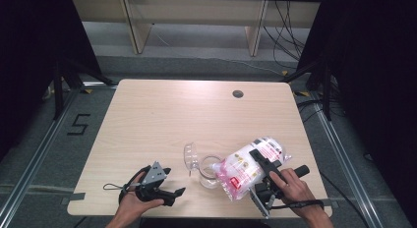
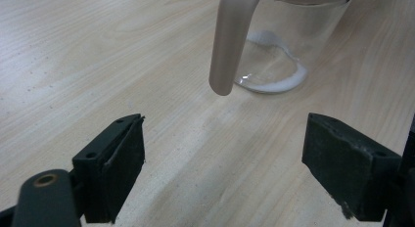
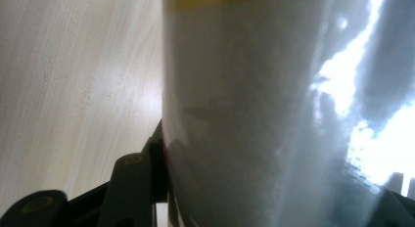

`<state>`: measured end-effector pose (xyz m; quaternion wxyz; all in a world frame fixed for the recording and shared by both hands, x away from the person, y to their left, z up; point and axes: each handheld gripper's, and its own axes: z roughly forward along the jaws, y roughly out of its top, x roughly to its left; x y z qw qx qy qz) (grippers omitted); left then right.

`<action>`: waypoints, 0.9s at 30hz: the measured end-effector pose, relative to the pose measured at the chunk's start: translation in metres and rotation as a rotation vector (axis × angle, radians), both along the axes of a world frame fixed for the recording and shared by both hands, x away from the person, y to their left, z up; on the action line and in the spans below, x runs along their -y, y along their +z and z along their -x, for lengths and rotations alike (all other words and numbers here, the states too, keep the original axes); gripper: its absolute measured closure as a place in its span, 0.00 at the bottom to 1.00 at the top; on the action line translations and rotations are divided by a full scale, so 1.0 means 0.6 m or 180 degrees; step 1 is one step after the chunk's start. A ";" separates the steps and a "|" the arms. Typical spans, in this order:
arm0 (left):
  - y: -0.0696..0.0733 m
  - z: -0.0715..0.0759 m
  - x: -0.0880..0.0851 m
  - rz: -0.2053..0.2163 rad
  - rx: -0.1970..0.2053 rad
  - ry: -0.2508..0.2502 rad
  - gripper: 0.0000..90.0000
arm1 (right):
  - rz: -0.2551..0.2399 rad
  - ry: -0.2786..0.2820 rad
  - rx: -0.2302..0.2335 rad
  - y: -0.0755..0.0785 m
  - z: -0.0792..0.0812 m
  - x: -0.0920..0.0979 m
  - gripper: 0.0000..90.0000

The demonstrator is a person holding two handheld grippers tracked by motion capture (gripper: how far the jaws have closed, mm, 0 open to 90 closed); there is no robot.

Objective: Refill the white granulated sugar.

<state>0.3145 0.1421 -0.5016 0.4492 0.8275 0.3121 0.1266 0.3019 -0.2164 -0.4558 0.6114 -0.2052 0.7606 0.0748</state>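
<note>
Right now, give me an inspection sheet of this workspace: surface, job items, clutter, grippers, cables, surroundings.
Surface: light wood table, grommet hole near far edge.
Job's things: clear jug upright, a little white powder at its bottom; bag of white powder tilted, mouth toward the jug; clear lid beside the jug.
Clutter: nothing seen.
Grippers: left gripper open, nothing between the jaws, facing the jug handle; right gripper shut on the bag.
Cables: one trailing from each gripper; more on the floor behind.
Surroundings: black curtains, wooden furniture legs, floor rails.
</note>
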 end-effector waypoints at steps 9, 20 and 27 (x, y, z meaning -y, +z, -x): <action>-0.001 0.001 0.003 0.0050 -0.0006 0.0024 0.17 | 0.0057 0.0072 0.0137 0.006 -0.002 -0.006 0.57; -0.001 0.001 0.002 0.0007 -0.0018 0.0008 0.17 | 0.0186 0.0072 0.0198 0.009 -0.001 -0.008 0.57; -0.002 0.001 0.002 0.0009 -0.0014 0.0011 0.17 | 0.0165 0.0025 0.0235 0.005 0.002 -0.007 0.58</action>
